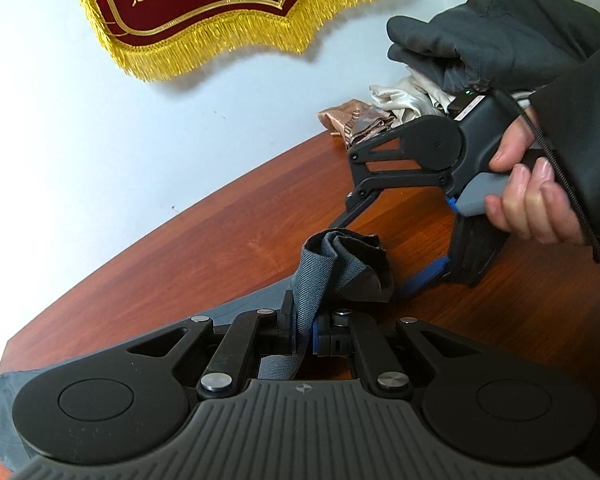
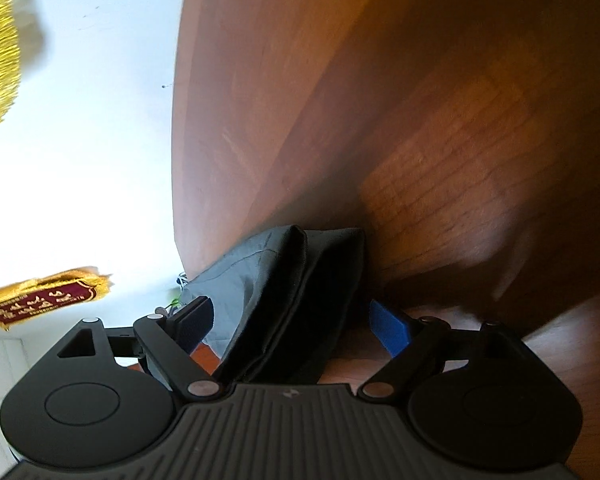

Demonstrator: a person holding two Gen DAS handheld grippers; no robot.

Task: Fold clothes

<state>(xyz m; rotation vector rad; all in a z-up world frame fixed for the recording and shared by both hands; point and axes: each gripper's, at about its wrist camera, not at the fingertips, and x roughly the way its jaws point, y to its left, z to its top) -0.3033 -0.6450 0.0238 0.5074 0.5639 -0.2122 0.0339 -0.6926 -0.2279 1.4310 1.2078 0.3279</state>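
Observation:
My left gripper [image 1: 305, 330] is at the bottom of the left wrist view, shut on a strip of a grey garment [image 1: 340, 264] that bunches up just beyond its fingertips over the wooden table [image 1: 160, 264]. To the right, a hand [image 1: 528, 196] holds my right gripper [image 1: 376, 254], rolled on its side with its jaws wide apart. In the right wrist view a folded dark grey part of the garment [image 2: 292, 300] lies between the jaws of the right gripper [image 2: 290, 326]. The blue pad [image 2: 388, 332] stands clear of the cloth.
A pile of clothes sits at the table's far right: a dark grey garment [image 1: 480, 40], cream satin cloth [image 1: 400, 100] and brown patterned cloth [image 1: 352, 120]. A red banner with gold fringe [image 1: 204, 0] hangs on the white wall behind the table edge.

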